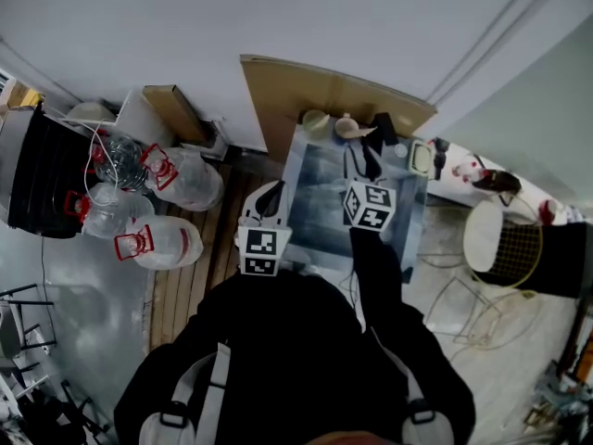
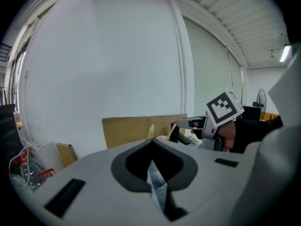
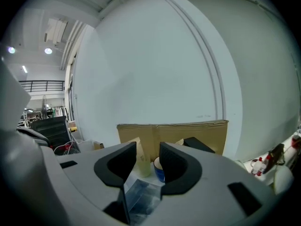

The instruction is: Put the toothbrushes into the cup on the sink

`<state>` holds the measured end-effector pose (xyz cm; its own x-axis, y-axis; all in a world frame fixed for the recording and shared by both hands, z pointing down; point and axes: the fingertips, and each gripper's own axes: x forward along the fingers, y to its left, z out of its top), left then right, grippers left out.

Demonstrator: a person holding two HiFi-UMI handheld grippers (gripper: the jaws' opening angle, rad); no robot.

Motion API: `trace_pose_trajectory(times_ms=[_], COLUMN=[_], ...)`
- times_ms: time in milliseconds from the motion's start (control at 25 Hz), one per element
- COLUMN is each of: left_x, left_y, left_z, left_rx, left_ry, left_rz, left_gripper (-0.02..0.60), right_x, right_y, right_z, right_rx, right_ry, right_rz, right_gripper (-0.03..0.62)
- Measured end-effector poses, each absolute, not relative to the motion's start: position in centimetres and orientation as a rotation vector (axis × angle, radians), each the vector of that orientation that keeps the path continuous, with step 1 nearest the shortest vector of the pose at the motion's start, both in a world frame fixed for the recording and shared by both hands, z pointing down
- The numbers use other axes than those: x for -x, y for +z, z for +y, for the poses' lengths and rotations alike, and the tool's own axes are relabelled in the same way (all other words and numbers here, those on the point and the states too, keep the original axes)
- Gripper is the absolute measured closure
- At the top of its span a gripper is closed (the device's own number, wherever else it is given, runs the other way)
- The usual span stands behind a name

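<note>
At the tabletop's (image 1: 320, 185) 12 o'clock edge stood a blue cup (image 3: 158, 170) beside a pale cup (image 3: 141, 160), dead ahead of the right claw (image 3: 147, 149), which was released and empty. The left claw (image 2: 151, 142) hung back at 7 o'clock, clenched on nothing. No toothbrush was clearly visible, so this was probably between placements: the next move needs one located and gripped by its handle.

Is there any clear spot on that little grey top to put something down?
The middle and near part of the grey top lies bare, from its near edge up to the cups. The right gripper hangs over it. The far edge, against the cardboard, is crowded: cups and a dark item.
</note>
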<state>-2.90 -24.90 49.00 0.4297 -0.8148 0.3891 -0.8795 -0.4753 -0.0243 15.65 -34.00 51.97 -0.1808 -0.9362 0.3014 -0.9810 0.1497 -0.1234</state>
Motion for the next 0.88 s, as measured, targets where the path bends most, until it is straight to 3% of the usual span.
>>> trace_pose_trajectory(times_ms=[160, 280, 440, 880], left_x=[2.2, 1.5, 0.8, -0.2], left_y=[48.6, 48.0, 47.7, 46.6], left_z=[-24.6, -24.3, -23.9, -23.6], left_rx=[-2.518, -2.551, -2.572, -2.607], left_ry=[0.484, 0.438, 0.424, 0.374], left_rz=[-1.471, -1.438, -1.430, -1.451], left_gripper=[0.580, 0.580, 0.580, 0.580], right_x=[-15.3, -15.0, -15.1, -14.8], right_y=[50.6, 49.8, 48.1, 45.7], right_z=[-32.1, -30.7, -28.8, -24.8], right_rx=[-1.899, -1.896, -1.922, -1.949], right_ry=[0.433, 0.421, 0.394, 0.350], right_rz=[-2.310, -2.338, -2.370, -2.403], right_gripper=[0.452, 0.544, 0.583, 0.591])
